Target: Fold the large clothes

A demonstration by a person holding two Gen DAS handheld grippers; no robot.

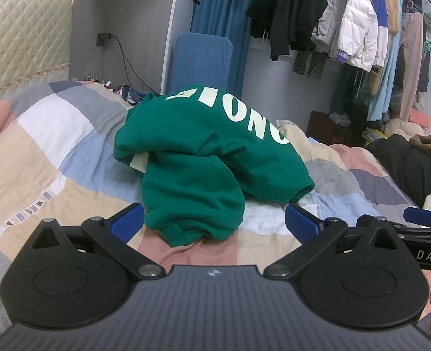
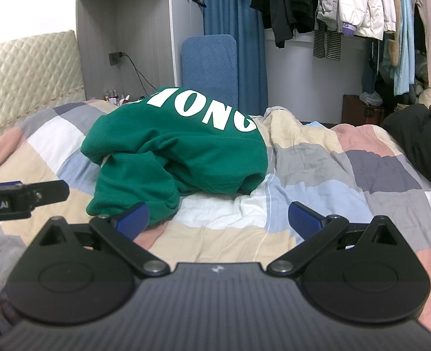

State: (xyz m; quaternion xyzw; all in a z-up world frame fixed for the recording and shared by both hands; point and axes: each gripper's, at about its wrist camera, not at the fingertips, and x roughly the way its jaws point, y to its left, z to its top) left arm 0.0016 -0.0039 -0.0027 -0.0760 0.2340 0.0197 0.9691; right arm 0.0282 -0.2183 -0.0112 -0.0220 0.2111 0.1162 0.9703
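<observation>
A green sweatshirt point(image 1: 203, 161) with large white letters lies crumpled in a heap on the patchwork quilt point(image 1: 54, 152); it also shows in the right wrist view point(image 2: 174, 152). My left gripper point(image 1: 214, 219) is open, its blue pads on either side of the heap's near end, just short of it. My right gripper point(image 2: 218, 219) is open and empty over the quilt point(image 2: 317, 161), to the right of the heap, its left pad close to the near cloth edge. The left gripper's body point(image 2: 19, 197) shows at the left edge of the right wrist view.
A padded headboard point(image 1: 19, 38) stands at the left. A blue board point(image 1: 201, 58) leans against the wall behind the bed. Clothes hang on a rail point(image 1: 347, 20) at the right. A dark garment pile point(image 1: 414, 163) lies at the bed's right side.
</observation>
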